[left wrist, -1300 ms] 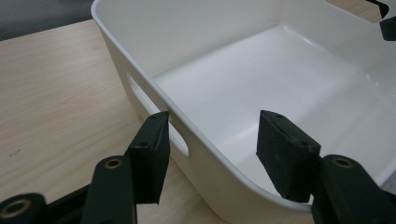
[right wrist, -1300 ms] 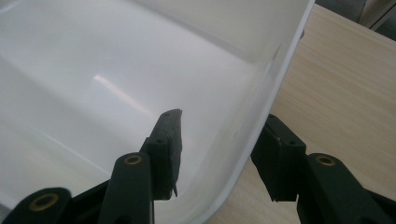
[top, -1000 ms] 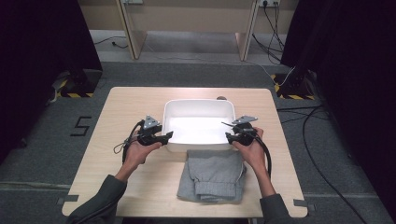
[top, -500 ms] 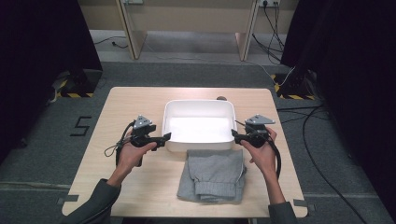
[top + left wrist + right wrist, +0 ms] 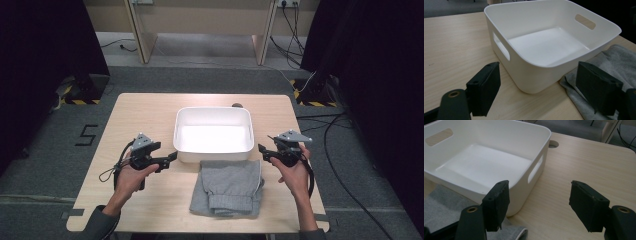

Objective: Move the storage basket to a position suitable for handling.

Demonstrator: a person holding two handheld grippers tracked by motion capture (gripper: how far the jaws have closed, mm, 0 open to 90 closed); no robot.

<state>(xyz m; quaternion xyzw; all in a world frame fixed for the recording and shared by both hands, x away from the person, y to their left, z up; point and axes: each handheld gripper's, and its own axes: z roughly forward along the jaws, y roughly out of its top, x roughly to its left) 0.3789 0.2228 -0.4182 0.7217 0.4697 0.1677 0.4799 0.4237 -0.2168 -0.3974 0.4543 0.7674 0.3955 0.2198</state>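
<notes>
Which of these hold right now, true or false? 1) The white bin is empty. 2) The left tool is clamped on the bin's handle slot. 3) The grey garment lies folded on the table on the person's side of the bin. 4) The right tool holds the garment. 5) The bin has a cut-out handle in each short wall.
1) True: the white bin holds nothing.
2) False: the left tool is open, its jaws having just been opening, and it is off the bin's wall.
3) True: the grey garment lies folded, its far edge at the bin.
4) False: the right tool is open with nothing between its jaws.
5) True: both slots show in the left gripper view.
</notes>
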